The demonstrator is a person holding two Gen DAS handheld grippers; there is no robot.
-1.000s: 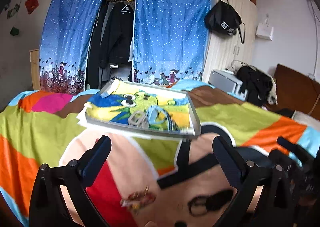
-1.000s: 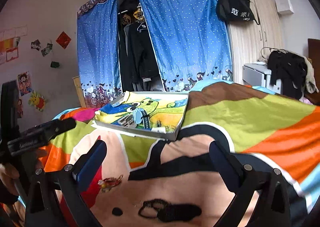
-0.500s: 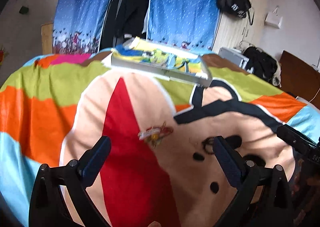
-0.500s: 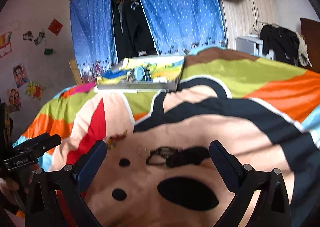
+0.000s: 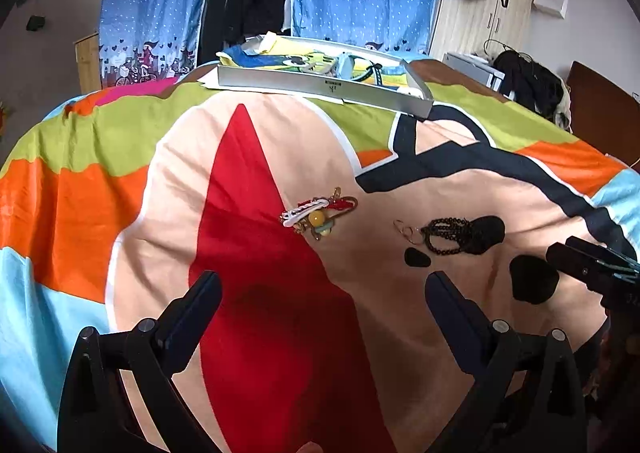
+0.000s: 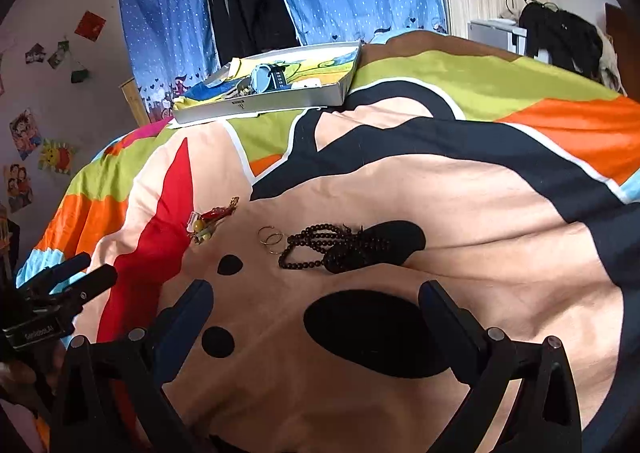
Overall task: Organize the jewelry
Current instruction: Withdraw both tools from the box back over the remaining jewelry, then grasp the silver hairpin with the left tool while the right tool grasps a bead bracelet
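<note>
On the bedspread (image 5: 248, 157), beyond our left gripper (image 5: 320, 293), lies a small heap of trinkets (image 5: 318, 213); black beads (image 6: 332, 247) and thin rings (image 6: 271, 238) lie beyond our right gripper (image 6: 316, 303). Both grippers gape wide, holding nothing. Far off sits the tray (image 5: 320, 87).

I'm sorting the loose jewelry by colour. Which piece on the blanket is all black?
The black bead necklace, bunched partly over a black patch of the blanket. The thin hoop earrings beside it are metal, and the hair clip bundle is red, white and yellow.
</note>
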